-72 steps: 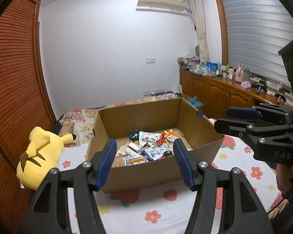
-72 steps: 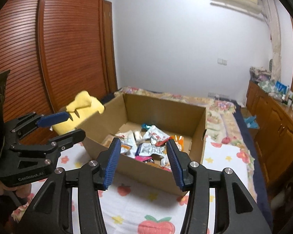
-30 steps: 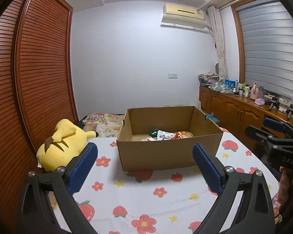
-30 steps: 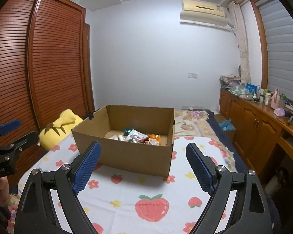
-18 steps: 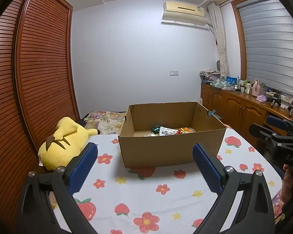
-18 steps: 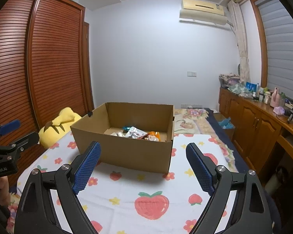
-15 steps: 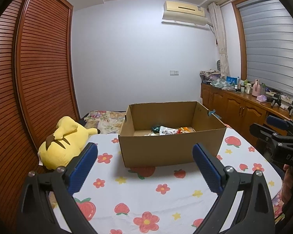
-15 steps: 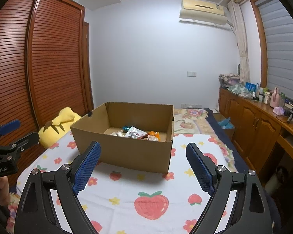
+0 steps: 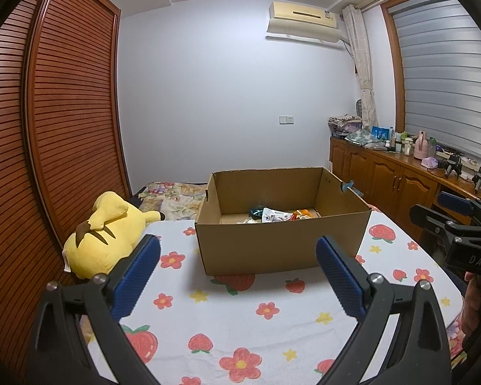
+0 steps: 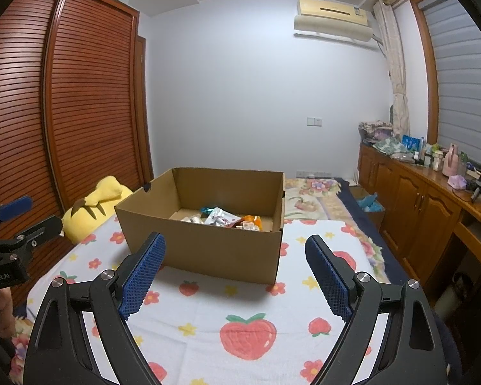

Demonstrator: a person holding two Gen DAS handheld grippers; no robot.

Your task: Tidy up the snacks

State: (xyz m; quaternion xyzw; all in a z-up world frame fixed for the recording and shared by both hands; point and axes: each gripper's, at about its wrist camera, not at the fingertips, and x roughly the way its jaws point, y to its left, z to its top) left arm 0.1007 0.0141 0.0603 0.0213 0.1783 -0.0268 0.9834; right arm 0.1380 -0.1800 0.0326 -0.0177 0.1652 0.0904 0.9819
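Snack packets [image 9: 274, 215] lie heaped in an open cardboard box [image 9: 282, 247] on a strawberry-print bedspread [image 10: 250, 304], a yellow plush toy [image 9: 102, 237] just beside it. Both the left gripper [image 9: 237, 271] and the right gripper [image 10: 235, 272] hang spread wide and empty, short of the box. Only the right view shows the floor past the bed.

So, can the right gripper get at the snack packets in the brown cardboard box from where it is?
Probably, but not straight ahead: the right gripper, jaws open, faces the brown cardboard box near wall. The snack packets lie behind it; the top is open.
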